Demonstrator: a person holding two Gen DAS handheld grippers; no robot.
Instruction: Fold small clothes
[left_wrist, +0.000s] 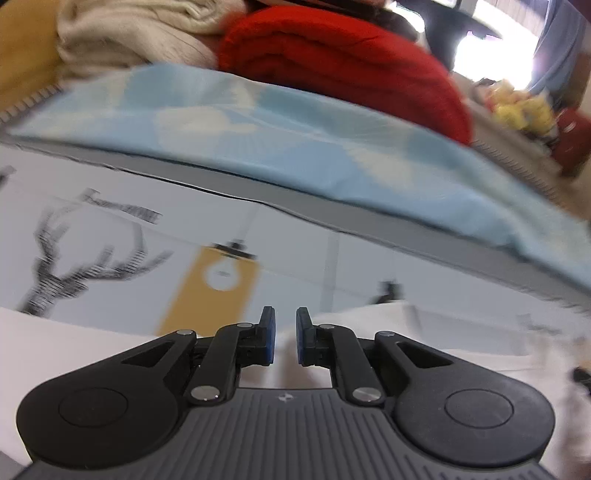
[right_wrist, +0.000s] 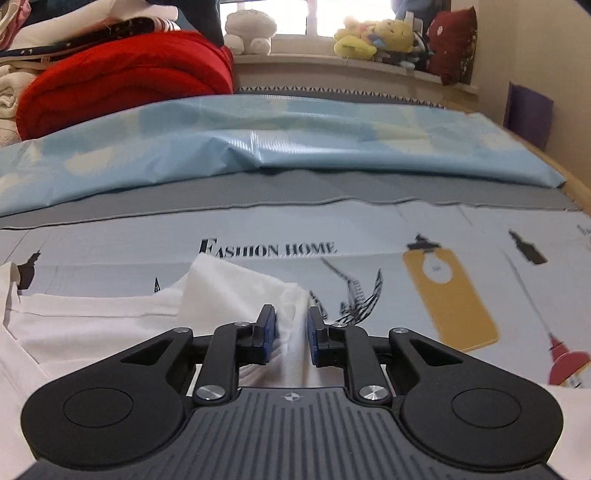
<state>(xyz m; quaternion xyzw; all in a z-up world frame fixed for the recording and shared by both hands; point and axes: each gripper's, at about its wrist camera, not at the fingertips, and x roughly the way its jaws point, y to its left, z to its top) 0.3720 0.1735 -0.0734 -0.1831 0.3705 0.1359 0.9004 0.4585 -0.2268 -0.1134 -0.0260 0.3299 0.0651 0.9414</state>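
red blanket (right_wrist: 125, 77) beyond white garment (right_wrist: 236, 291), possibly pinched

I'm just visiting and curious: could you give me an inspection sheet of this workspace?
Surface: printed bed sheet, grey-blue, lying flat.
Job's things: white garment, on the sheet, one fold raised.
Clutter: red blanket, light blue cover and cream knit at the far side.
Grippers: right gripper, fingers pinch the garment's raised fold; left gripper, fingers narrowly apart over white cloth, nothing clearly pinched.
Cables: nothing seen.
Surroundings: plush toys on a window sill.
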